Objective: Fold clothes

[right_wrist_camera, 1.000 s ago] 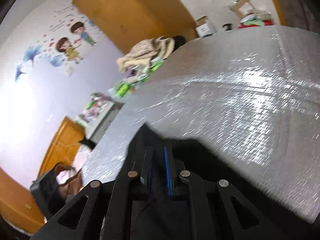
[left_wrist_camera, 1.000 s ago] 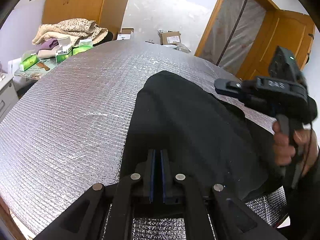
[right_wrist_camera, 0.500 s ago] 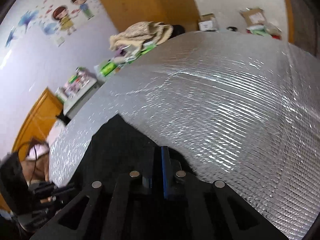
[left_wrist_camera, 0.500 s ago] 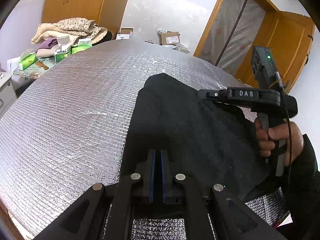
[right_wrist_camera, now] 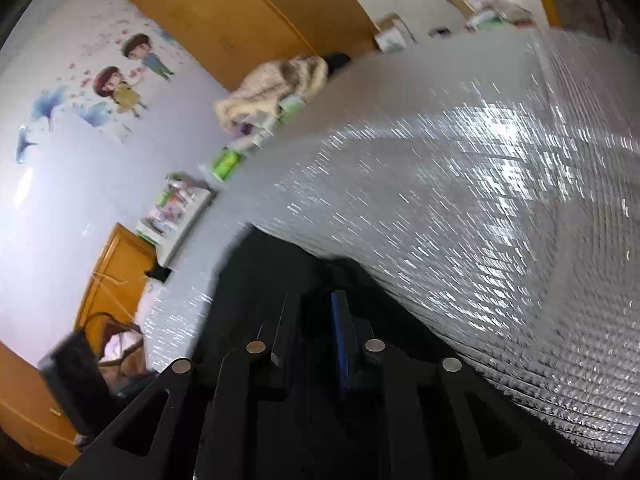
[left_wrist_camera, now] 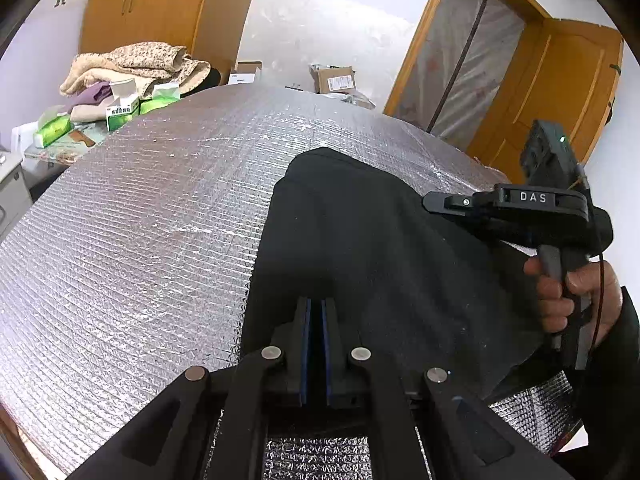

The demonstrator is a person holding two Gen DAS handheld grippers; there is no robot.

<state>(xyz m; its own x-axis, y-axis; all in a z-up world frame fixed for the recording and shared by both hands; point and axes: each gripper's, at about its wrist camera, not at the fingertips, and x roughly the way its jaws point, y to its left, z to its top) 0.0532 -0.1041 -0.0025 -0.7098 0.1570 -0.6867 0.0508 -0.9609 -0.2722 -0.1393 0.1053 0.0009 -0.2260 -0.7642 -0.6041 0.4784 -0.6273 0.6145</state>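
A black garment lies on the silver foil-covered table, near its right front edge. My left gripper is shut, with its tips on the garment's near edge; whether cloth is pinched is hidden. My right gripper hovers over the garment's right side, held by a hand. In the right wrist view the right gripper has a small gap between its fingers, with black cloth under and around them; the view is blurred.
A pile of beige blankets and green tissue boxes sit beyond the table's far left. Cardboard boxes stand behind the table. A wooden door is at the right, a wardrobe at the back left.
The right gripper swung back to the right over the garment and its fingers parted slightly. The left gripper has stayed in place on the near edge.
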